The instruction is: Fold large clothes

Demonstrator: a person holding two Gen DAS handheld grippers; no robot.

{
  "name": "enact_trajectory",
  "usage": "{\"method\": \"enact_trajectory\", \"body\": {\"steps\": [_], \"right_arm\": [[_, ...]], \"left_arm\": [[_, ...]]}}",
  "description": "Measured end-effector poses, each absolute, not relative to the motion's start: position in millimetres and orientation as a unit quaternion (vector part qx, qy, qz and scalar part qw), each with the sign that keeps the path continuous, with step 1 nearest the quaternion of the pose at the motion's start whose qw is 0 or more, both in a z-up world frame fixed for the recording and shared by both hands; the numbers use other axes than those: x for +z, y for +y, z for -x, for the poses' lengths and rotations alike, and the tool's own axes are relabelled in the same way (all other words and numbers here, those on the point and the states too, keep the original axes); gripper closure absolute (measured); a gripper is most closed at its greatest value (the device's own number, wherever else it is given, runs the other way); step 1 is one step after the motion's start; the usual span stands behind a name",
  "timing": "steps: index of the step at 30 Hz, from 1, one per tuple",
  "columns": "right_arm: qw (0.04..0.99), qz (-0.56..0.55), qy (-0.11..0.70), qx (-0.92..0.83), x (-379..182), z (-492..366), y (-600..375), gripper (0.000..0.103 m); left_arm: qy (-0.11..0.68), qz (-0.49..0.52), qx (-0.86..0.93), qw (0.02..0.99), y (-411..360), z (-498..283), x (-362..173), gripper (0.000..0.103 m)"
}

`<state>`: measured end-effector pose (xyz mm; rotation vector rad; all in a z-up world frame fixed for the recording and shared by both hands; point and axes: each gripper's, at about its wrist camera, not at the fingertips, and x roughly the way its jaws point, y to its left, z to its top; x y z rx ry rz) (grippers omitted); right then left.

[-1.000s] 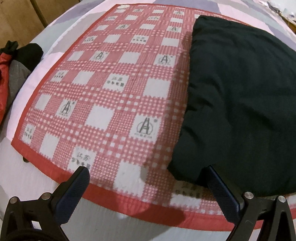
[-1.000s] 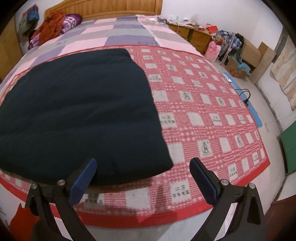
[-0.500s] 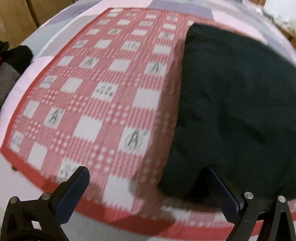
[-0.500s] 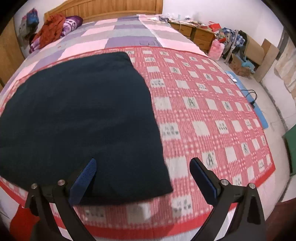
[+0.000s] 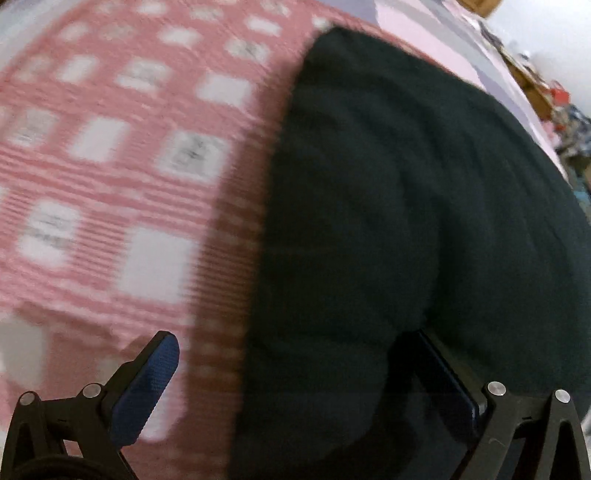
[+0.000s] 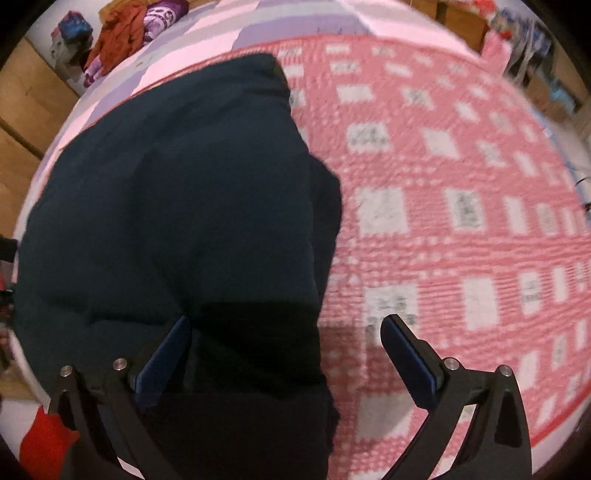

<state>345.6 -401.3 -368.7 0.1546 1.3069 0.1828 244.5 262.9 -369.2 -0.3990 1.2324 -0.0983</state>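
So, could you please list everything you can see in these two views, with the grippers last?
dark garment: one, black to navy, spread on the left part of the checked cover, near corners between the grippers' fingers
checked cover: one, red and white with printed squares, over the bed
bedsheet: one, pink, grey and purple blocks, beyond the cover
clothes pile: one heap, orange and purple, far left at the bed's head
wooden furniture: brown, far right; the items on it are too blurred to name
red item: one, bottom left, unclear what
left gripper: black, blue pads, open around the garment's corner
right gripper: black, blue pads, open around the other corner
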Motion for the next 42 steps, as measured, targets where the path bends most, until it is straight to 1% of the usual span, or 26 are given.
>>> {"method": "enact_trajectory", "body": {"steps": [5, 8, 11, 13, 15, 17, 18, 19, 20, 21, 22, 23, 24, 25, 26, 27, 30, 37, 42], "right_arm": [[0.763, -0.101, 0.626, 0.120, -381, -355, -407, 0.000], [0.757, -0.098, 0.629, 0.147, -384, -363, -404, 0.000], [0.735, -0.118, 0.645, 0.175, -395, -375, -402, 0.000], [0.728, -0.116, 0.648, 0.191, -400, -381, -397, 0.000], [0.722, -0.117, 0.652, 0.201, -403, -386, -391, 0.000], [0.724, -0.111, 0.646, 0.217, -401, -389, -379, 0.000], [0.725, -0.103, 0.645, 0.218, -400, -389, -373, 0.007], [0.726, -0.104, 0.640, 0.228, -397, -388, -369, 0.021], [0.729, -0.106, 0.634, 0.235, -393, -386, -367, 0.027], [0.732, -0.105, 0.629, 0.238, -390, -383, -365, 0.038], [0.738, -0.101, 0.622, 0.240, -384, -378, -363, 0.051], [0.743, -0.100, 0.617, 0.237, -379, -375, -362, 0.056], [0.748, -0.098, 0.612, 0.236, -373, -372, -362, 0.064], [0.756, -0.094, 0.604, 0.234, -364, -369, -364, 0.069], [0.764, -0.095, 0.596, 0.228, -356, -365, -363, 0.071], [0.770, -0.094, 0.589, 0.225, -351, -362, -363, 0.073], [0.791, -0.092, 0.565, 0.217, -329, -349, -356, 0.076], [0.827, -0.079, 0.503, 0.240, -258, -327, -334, 0.077], [0.839, -0.086, 0.467, 0.265, -216, -289, -283, 0.077]], "left_arm": [[0.576, 0.183, -0.075, 0.793, 245, -259, -373, 0.000], [0.596, 0.207, -0.094, 0.770, 243, -273, -387, 0.000], [0.609, 0.216, -0.106, 0.756, 242, -282, -394, 0.000], [0.610, 0.217, -0.116, 0.753, 234, -287, -394, 0.000], [0.613, 0.249, -0.145, 0.736, 223, -297, -400, 0.000], [0.612, 0.236, -0.143, 0.741, 209, -306, -404, 0.000], [0.608, 0.235, -0.140, 0.746, 207, -305, -405, 0.000], [0.603, 0.238, -0.136, 0.749, 206, -303, -404, 0.001], [0.600, 0.239, -0.131, 0.752, 205, -301, -402, 0.007], [0.597, 0.241, -0.131, 0.754, 203, -298, -398, 0.012], [0.592, 0.245, -0.128, 0.757, 202, -294, -391, 0.023], [0.584, 0.250, -0.126, 0.762, 201, -288, -383, 0.041], [0.579, 0.254, -0.126, 0.765, 202, -286, -378, 0.056], [0.568, 0.259, -0.125, 0.771, 204, -281, -368, 0.062], [0.560, 0.264, -0.126, 0.775, 205, -278, -361, 0.070], [0.551, 0.267, -0.127, 0.781, 206, -275, -351, 0.073], [0.536, 0.263, -0.135, 0.791, 202, -270, -327, 0.077], [0.504, 0.255, -0.195, 0.802, 215, -263, -269, 0.079], [0.494, 0.232, -0.221, 0.808, 239, -233, -233, 0.080]]}}
